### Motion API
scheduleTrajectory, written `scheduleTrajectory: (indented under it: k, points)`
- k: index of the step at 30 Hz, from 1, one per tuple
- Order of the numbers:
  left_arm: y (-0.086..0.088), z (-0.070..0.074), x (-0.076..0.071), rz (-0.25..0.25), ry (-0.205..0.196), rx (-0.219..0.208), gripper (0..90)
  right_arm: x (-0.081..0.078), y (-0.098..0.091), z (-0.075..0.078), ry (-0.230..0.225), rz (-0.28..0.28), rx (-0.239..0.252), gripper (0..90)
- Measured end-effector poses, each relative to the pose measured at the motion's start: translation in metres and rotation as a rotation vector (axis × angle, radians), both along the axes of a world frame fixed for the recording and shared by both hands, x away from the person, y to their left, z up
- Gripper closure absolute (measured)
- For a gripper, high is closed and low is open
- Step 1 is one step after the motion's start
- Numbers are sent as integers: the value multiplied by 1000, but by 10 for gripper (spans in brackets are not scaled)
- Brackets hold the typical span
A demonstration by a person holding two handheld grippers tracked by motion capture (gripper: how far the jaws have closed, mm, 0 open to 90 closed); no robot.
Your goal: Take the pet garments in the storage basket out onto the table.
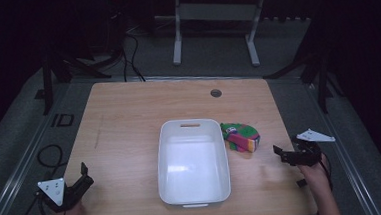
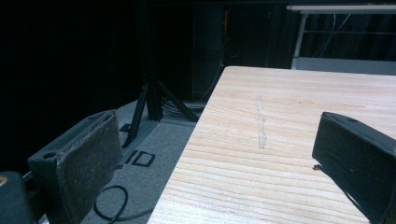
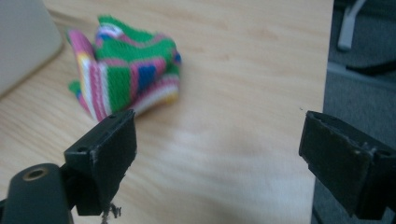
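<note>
Striped cloth (image 1: 240, 137): beside white tub (image 1: 167, 154) on counter (image 1: 124, 126). Right claw (image 1: 280, 153) apart, approaching; next, close on cloth. Left claw (image 1: 84, 175) apart, idle.

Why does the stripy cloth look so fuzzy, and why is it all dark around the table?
In the right gripper view the striped knitted cloth is soft and out of focus, while the near black jaws look sharper. In the high view light falls on the wooden table and glares off the white bin; the room behind is nearly black. The left gripper view's background is dark too.
</note>
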State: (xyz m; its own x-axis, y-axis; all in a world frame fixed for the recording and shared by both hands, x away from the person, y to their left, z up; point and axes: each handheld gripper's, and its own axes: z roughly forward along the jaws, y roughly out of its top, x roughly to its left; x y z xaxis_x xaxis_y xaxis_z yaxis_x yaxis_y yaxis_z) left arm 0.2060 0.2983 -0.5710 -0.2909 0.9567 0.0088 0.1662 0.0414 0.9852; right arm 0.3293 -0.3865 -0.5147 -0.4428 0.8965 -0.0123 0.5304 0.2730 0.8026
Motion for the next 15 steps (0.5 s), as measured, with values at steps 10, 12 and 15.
scheduleTrajectory:
  k: [10, 12, 15]
  points:
    - [0, 0, 0, -1, 0, -2, 19, -28, -9, -18, -55, -64, 7, 113]
    - [0, 0, 0, -2, 0, -1, 19, -34, -10, -20, -67, -78, 25, 113]
    - [0, 0, 0, -2, 1, -1, 19, -42, -9, -25, -102, -98, 24, 112]
